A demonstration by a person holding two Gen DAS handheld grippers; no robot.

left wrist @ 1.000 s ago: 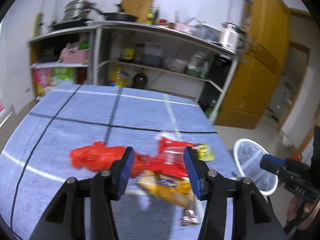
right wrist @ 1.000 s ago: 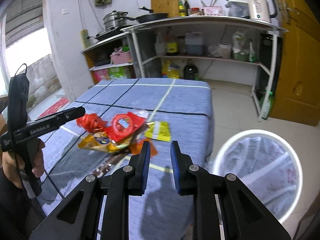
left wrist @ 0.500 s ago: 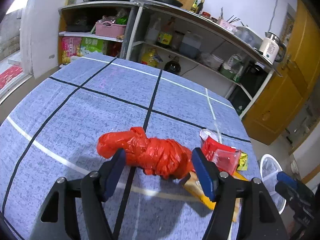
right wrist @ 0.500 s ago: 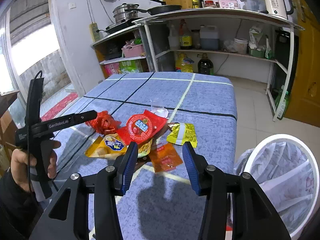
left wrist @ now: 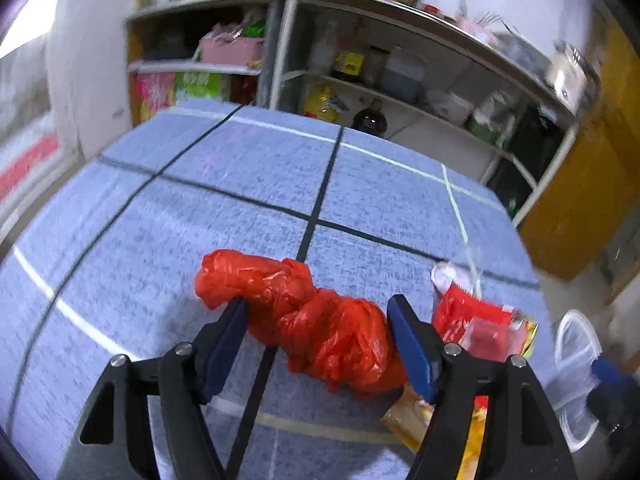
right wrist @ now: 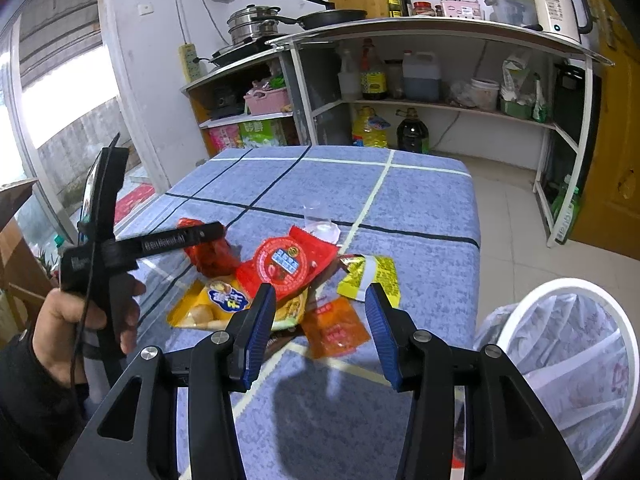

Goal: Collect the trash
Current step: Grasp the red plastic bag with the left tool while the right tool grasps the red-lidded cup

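the left gripper (left wrist: 318,334) points down at the blue checked tablecloth (left wrist: 240,200) with its jaws spread wide and just beginning to ease inward; the crumpled red plastic bag (left wrist: 304,316) lies on the cloth between the two blue pads, its right bulge close against the right pad, its left end poking out past the left pad, and neither pad visibly pressing on it. to the right of that bag, beyond the right finger, lie a red wrapper (left wrist: 472,320) and a yellow snack packet (left wrist: 476,420), partly hidden by the finger. in the right wrist view the right gripper (right wrist: 320,332) hovers over the near edge of the table with its jaws apart and nothing in them; an orange sachet (right wrist: 336,326) lies on the cloth between and just beyond the fingertips, with the red round-printed wrapper (right wrist: 284,264), a yellow packet with a cartoon label (right wrist: 216,304) and a yellow-green sachet (right wrist: 372,276) clustered just behind it. a clear plastic cup (right wrist: 316,220) stands farther back. a hand (right wrist: 76,320) holds the left tool over the pile's left side. the white-rimmed bin lined with a pale bag (right wrist: 568,360) stands on the floor right of the table
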